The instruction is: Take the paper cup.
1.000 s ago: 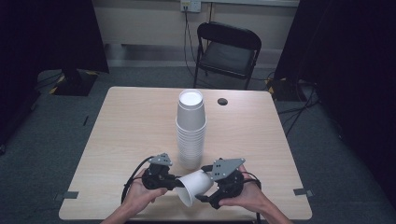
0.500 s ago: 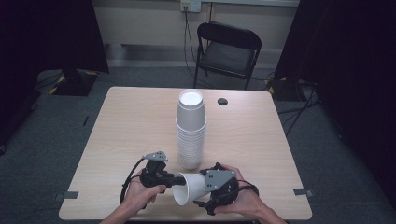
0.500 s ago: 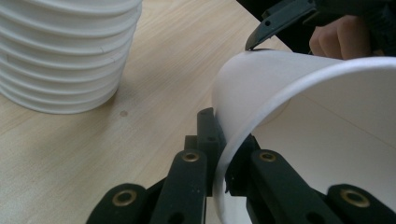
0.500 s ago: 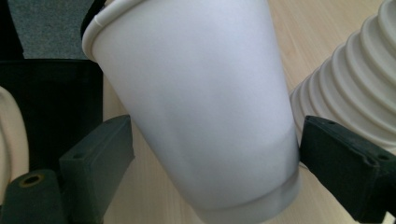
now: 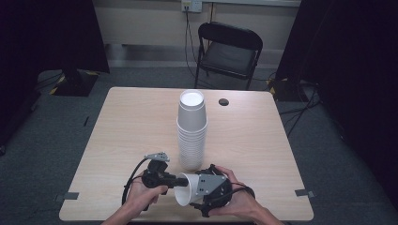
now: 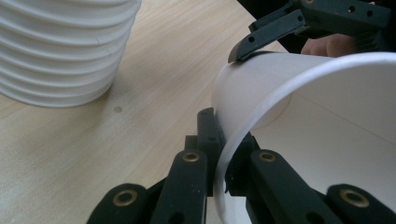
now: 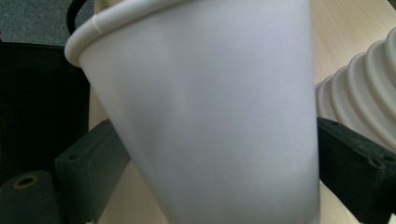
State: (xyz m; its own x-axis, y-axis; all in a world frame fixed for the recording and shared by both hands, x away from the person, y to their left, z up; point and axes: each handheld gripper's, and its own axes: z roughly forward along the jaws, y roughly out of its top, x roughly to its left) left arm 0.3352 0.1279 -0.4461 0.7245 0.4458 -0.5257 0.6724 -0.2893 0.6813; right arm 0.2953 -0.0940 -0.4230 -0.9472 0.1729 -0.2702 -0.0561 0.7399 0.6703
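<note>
High view: seen from above, a light wooden table (image 5: 122,131), with a tall stack of white cups (image 5: 191,129) upright near its middle. Just in front of the stack, a single white paper cup (image 5: 186,187) on its side, held between the two tools above the table's near edge. Left gripper (image 5: 174,179) at the cup's open rim, reaching in from the left; right gripper (image 5: 199,186) around the cup's body from the right, grey plate on top. Beyond the stack, well apart from both tools, a small dark round disc (image 5: 223,101). Past the table's far edge, a black folding chair (image 5: 228,51). Nothing lying between stack and cup.

Left gripper view: black jaws pressed together on the cup's rim (image 6: 233,140), one inside the wall, one outside, pinching it. Cup's open mouth (image 6: 327,135) wide to the right. Right gripper's jaw (image 6: 275,32) resting on the cup's outer wall, above and beyond. Stack's ribbed base (image 6: 60,51) off to the upper left, on bare wood, apart from the jaws.

Right gripper view: cup wall (image 7: 210,116) close up, tilted, blocking most of what lay ahead. One dark jaw at each side, flush against the wall, clasping the cup. Stack's rims (image 7: 359,102) just beyond the right-hand jaw.
</note>
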